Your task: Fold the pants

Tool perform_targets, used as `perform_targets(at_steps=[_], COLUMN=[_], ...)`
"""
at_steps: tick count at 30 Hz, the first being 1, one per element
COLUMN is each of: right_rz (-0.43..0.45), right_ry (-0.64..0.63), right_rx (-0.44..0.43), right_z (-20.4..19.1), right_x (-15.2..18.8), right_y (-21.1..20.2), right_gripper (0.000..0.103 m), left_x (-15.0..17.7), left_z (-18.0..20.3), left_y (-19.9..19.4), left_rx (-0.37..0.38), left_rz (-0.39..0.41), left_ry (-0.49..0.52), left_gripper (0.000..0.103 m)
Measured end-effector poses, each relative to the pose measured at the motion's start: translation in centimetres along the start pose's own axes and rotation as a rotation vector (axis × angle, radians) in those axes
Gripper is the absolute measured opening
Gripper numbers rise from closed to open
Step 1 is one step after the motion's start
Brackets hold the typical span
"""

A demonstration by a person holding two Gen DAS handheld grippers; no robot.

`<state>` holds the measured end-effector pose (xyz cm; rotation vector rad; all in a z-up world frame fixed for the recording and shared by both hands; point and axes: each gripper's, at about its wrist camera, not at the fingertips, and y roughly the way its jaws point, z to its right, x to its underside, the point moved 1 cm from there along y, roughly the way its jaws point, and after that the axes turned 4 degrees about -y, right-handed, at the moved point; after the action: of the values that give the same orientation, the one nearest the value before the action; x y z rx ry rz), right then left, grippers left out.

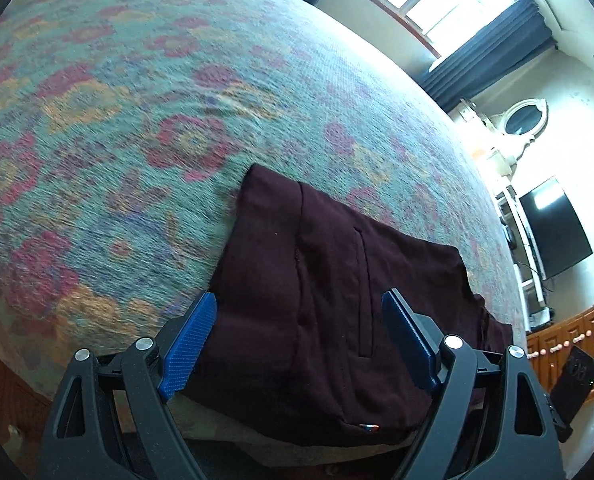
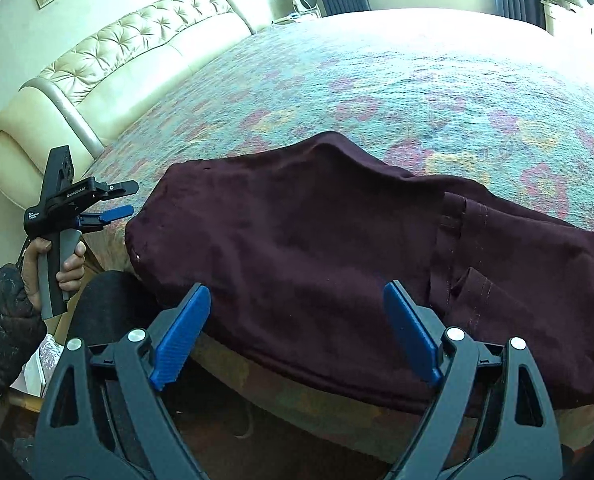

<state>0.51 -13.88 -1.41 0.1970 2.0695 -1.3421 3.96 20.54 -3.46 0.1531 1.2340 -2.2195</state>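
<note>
Dark maroon pants (image 1: pixel 317 300) lie folded on the floral bedspread (image 1: pixel 137 120) at the bed's near edge. My left gripper (image 1: pixel 301 308) is open and empty, its blue pads on either side of the pants' near part. In the right wrist view the pants (image 2: pixel 317 240) form a bunched heap with a seam at the right. My right gripper (image 2: pixel 297 304) is open and empty just in front of the pants' near hem. The left gripper (image 2: pixel 113 200) also shows there at the left, held in a hand, open, beside the pants' left end.
A cream tufted headboard (image 2: pixel 97 60) stands at the bed's left. Windows with dark curtains (image 1: pixel 489 52), a TV (image 1: pixel 553 228) and an orange cabinet (image 1: pixel 569 344) are beyond the bed. The person's knee (image 2: pixel 101 304) is against the bed edge.
</note>
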Motion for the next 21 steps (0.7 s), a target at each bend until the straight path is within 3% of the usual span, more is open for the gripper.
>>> perform_targets(at_steps=[9, 15, 21], right_rz=[0.032, 0.099, 0.131], right_ry=[0.071, 0.211, 0.338], right_rx=[-0.013, 0.028, 0.077], right_z=[2.2, 7.5, 11.3], right_x=[-0.2, -0.7, -0.2], right_y=[-1.1, -3.5, -4.6], right_gripper=[0.088, 0.088, 0.088], left_x=[-0.8, -0.9, -1.8], left_z=[-1.4, -3.1, -6.0], left_y=[1.3, 0.4, -1.7], left_rx=[0.091, 0.147, 0.143], left_rz=[-0.037, -0.062, -0.018], left_ry=[-0.043, -0.078, -0.134], left_gripper=[0.085, 0.085, 0.085])
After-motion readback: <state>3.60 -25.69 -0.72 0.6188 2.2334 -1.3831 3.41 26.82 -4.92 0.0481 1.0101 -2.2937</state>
